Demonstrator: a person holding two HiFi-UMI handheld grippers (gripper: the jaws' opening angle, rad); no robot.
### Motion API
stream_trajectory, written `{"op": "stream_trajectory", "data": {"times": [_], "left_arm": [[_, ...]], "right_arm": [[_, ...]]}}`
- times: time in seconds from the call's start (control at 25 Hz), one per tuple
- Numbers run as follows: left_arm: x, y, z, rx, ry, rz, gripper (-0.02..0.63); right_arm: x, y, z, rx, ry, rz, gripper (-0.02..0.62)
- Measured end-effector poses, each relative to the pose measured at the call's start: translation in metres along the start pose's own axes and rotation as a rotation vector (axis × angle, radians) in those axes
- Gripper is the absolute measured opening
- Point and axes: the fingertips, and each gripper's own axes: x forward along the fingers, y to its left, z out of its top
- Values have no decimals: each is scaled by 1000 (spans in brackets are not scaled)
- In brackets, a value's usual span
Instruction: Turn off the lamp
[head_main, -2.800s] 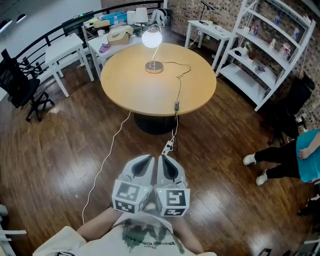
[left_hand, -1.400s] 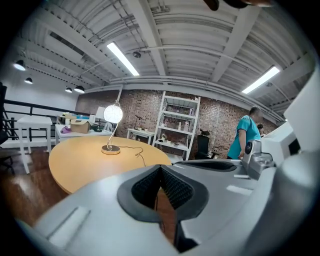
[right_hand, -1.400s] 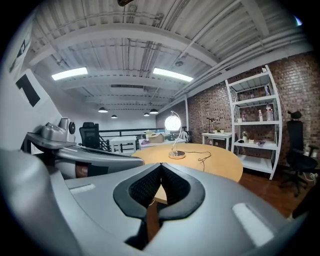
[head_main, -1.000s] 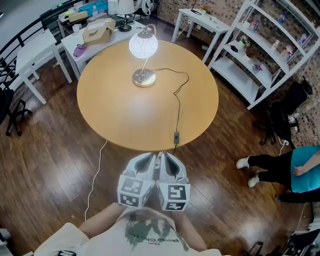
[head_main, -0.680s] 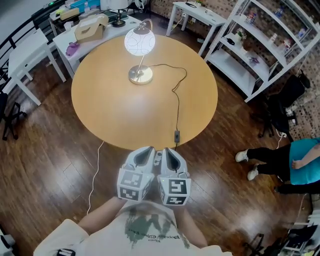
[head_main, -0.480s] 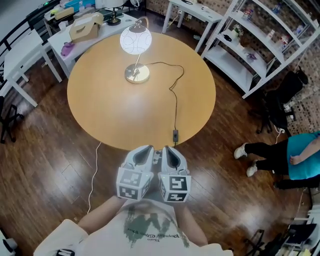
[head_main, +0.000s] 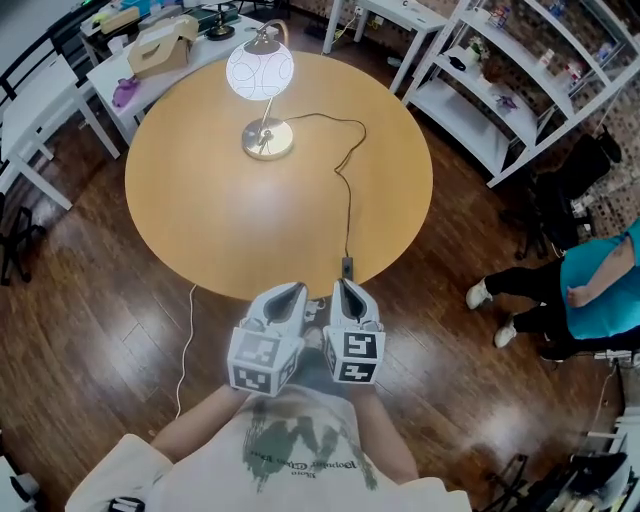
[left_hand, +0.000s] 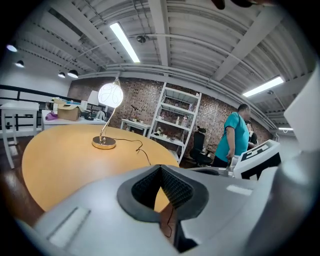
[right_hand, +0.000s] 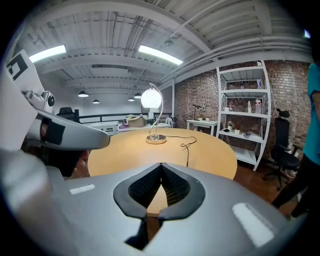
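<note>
You've closed in: the table (head_main: 200, 220) now has its near edge just ahead of your left gripper (head_main: 294, 291) and right gripper (head_main: 345, 288), both pinched together and empty. The lamp (head_main: 260, 75) glows by the far edge. Its inline switch (head_main: 346, 267) lies at the near edge, likely your target.

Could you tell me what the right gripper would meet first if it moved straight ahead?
Probably the near edge of the round table, beside the cord switch, though height is unclear.
</note>
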Motion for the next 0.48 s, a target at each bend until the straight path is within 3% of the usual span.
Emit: {"op": "stream_trajectory", "data": {"times": [0.48], "left_arm": [[38,-5,-1,1,29,35,-5]], "right_arm": [[40,-26,-26,-22,76,44,0]]}}
